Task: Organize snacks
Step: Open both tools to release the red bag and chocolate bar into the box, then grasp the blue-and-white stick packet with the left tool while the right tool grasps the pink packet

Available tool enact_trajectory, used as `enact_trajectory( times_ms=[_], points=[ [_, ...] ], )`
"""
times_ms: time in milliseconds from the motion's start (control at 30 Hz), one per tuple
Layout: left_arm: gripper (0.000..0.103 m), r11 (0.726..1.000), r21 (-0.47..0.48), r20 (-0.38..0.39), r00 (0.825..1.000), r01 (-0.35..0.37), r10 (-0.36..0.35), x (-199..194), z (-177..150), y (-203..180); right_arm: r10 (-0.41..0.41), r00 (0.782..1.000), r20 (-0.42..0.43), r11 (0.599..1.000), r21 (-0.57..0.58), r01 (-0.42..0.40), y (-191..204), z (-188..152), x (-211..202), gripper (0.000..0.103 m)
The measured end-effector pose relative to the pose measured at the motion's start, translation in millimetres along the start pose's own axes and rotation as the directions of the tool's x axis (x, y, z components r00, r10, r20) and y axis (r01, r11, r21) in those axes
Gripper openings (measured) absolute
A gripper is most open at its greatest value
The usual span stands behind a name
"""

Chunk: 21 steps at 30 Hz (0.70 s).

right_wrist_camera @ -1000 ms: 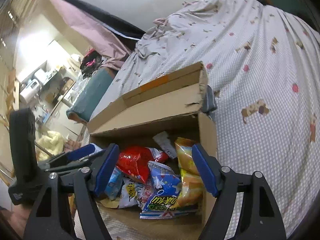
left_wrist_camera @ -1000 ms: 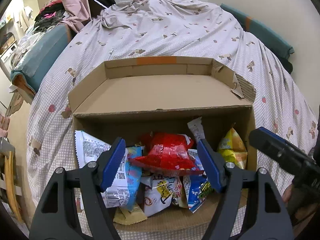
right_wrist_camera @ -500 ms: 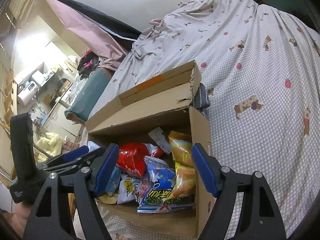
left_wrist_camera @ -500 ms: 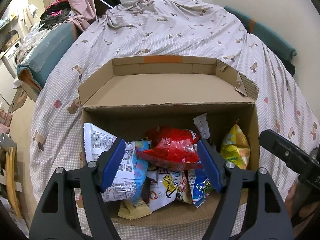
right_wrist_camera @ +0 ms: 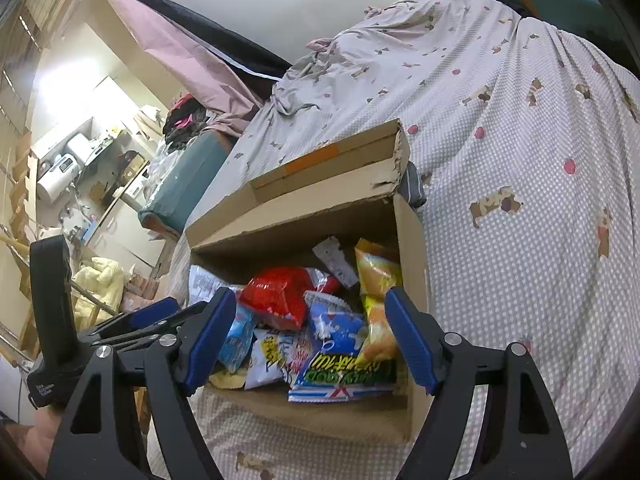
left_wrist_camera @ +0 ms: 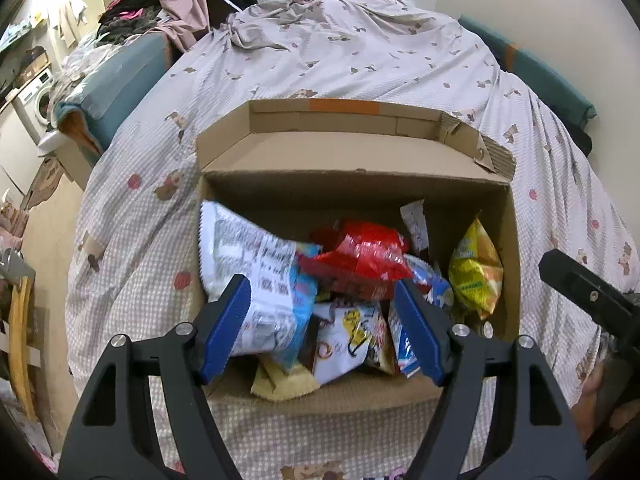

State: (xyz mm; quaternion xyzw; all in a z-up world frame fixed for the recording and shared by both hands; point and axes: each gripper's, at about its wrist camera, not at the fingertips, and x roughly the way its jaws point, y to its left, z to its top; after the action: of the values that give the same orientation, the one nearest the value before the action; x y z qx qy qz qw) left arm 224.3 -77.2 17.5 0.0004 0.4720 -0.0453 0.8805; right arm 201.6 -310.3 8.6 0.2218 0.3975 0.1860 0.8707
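Red and crinkled, a snack bag (left_wrist_camera: 360, 256) lies on top of the pile of snacks inside an open cardboard box (left_wrist_camera: 512, 240), near the middle of the heap. Against the box's right wall stands a yellow chip bag (left_wrist_camera: 476, 272), upright and leaning slightly. At the left wall a large white packet (left_wrist_camera: 248, 256) with printed text and a blue edge slopes up over the rim. Nearer the front edge lie a white bag with yellow and black print (left_wrist_camera: 344, 340) and a blue-and-white bag (right_wrist_camera: 340, 332) with green lettering at its lower end; a pale yellow packet (left_wrist_camera: 280, 384) pokes out at the front. A small white sachet (left_wrist_camera: 416, 224) stands toward the back wall.

The box rests on a bed, on a grey checked duvet (left_wrist_camera: 360, 52) printed with small animals, and its rear flap (left_wrist_camera: 344, 152) is folded back flat.

The left gripper (left_wrist_camera: 322, 334) hangs just in front of the box's open front, its blue-padded jaws spread wide with nothing between them. The right gripper (right_wrist_camera: 308, 340) hangs at the front too, toward the box's right side, jaws equally wide and empty. A teal cushion (left_wrist_camera: 116, 88) lies along the bed's left edge.
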Motion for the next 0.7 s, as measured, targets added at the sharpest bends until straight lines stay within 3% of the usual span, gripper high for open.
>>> enact_trajectory(
  times_ms=[333,500,700],
  points=[
    [0.071,0.999,-0.013,-0.041,0.999,0.031,-0.032,-18.6,-41.8,17.7,-0.017,1.000,-0.004,1.000,-0.001,0.017,8.6,-29.4,-25.0,0.079],
    [0.071,0.999,-0.025,-0.062,0.997,0.040,-0.041,-29.7,-69.6,24.6,-0.023,0.998,-0.051,1.000,0.012,0.023,10.2,-49.3,-32.8,0.079],
    [0.071,0.997,-0.046,-0.159,0.985,0.066,-0.072,-26.5,-111.4,26.5,-0.029,0.990,-0.135,0.998,0.047,0.036,9.7,-79.5,-35.1,0.079]
  ],
)
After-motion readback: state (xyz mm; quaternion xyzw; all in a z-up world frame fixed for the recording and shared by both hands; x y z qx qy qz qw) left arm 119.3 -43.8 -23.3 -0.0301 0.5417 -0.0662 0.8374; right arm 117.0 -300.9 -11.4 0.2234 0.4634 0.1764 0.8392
